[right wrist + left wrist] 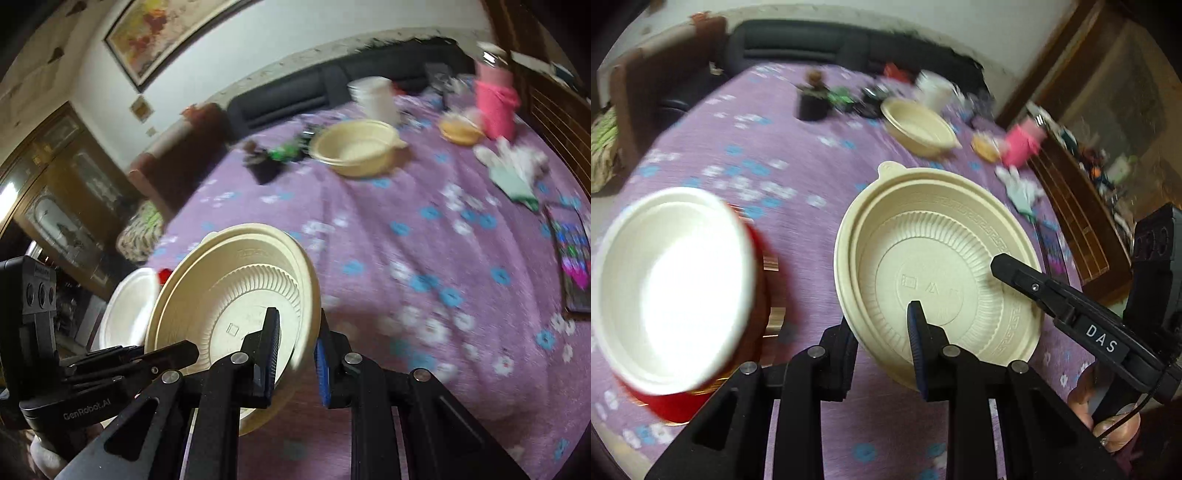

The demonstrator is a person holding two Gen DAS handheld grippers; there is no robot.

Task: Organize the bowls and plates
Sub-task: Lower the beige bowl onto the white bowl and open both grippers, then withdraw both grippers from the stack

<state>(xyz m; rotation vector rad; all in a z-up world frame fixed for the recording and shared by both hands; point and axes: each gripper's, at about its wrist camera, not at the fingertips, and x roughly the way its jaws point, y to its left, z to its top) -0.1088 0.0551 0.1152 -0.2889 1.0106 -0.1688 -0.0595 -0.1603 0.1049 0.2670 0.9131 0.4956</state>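
While both grippers are gripping one cream bowl (938, 266) centre frame, left gripper (882, 350) clenching near rim, right gripper (295, 354) clenching opposite rim, stacking step underway; next: carrying toward second cream bowl (919, 125), upper right, nesting squarely.

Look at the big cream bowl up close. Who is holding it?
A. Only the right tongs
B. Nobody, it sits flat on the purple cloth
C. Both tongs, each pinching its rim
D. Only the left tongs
C: the left tongs pinch the cream bowl's near rim, and the right tongs clamp another part of the rim, so the bowl hangs tilted.
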